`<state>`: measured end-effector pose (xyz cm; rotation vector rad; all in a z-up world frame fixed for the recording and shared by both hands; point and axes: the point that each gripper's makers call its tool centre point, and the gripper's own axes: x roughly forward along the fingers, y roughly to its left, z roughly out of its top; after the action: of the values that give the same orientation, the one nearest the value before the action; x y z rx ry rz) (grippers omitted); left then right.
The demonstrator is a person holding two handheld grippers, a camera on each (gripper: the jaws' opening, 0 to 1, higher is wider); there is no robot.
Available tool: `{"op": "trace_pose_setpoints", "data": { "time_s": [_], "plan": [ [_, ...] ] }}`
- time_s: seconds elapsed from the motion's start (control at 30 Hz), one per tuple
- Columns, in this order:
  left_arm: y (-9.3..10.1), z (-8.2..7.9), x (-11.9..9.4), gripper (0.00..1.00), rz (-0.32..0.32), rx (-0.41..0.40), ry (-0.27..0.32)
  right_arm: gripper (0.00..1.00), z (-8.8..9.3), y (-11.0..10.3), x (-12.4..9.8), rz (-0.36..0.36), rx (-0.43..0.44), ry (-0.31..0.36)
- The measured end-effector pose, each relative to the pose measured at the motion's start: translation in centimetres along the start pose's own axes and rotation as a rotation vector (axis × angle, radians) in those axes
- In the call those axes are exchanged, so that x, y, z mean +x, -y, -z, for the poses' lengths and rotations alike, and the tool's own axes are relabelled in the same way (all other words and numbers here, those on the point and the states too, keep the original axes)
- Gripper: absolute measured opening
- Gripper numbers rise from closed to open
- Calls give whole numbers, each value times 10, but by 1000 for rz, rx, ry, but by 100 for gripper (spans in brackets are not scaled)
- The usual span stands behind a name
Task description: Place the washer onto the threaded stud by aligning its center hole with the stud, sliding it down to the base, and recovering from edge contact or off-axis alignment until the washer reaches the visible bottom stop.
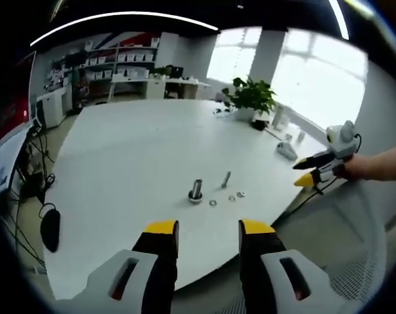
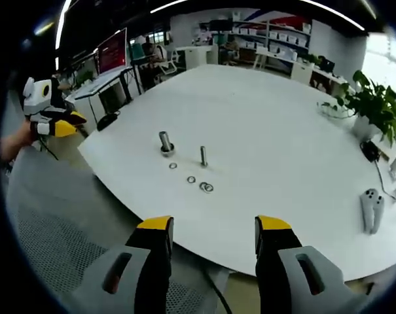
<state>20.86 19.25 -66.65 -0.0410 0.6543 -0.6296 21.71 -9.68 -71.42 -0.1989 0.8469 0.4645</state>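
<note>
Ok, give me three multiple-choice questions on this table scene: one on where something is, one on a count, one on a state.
1. Where do the washers lie?
A. on the white table beside the two studs
B. on the chair
C. in a tray

2. How many upright metal studs stand on the table?
A. one
B. two
C. four

3. What state is the right gripper in?
A. shut on a washer
B. shut on a stud
C. open, holding nothing

Answers: 1 A, the small rings lie loose on the tabletop by the studs. 2 B, a thick stud and a thin stud show. 3 C, its jaws stand apart with nothing between them.
</note>
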Motion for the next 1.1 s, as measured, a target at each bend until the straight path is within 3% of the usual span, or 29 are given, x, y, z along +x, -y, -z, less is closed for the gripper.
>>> {"op": "trace_pose_setpoints", "data": {
  "time_s": [0.27,0.5,0.77,0.93,1.1],
  "plan": [
    [5,2,2,35,24,12,-13,52,2,4,0,25,3,-12],
    [10,6,3,37,32,44,-28,52,4,-4,3,31,-140,-63],
    [12,10,5,37,52,37,-54,52,5,3,4,57,-150,-95],
    [12,10,4,38,49,49,-56,52,4,-6,5,21,-193,-128],
    [10,11,3,37,38,40,-55,51,-18,-8,15,-15,-162,-99]
  ]
}}
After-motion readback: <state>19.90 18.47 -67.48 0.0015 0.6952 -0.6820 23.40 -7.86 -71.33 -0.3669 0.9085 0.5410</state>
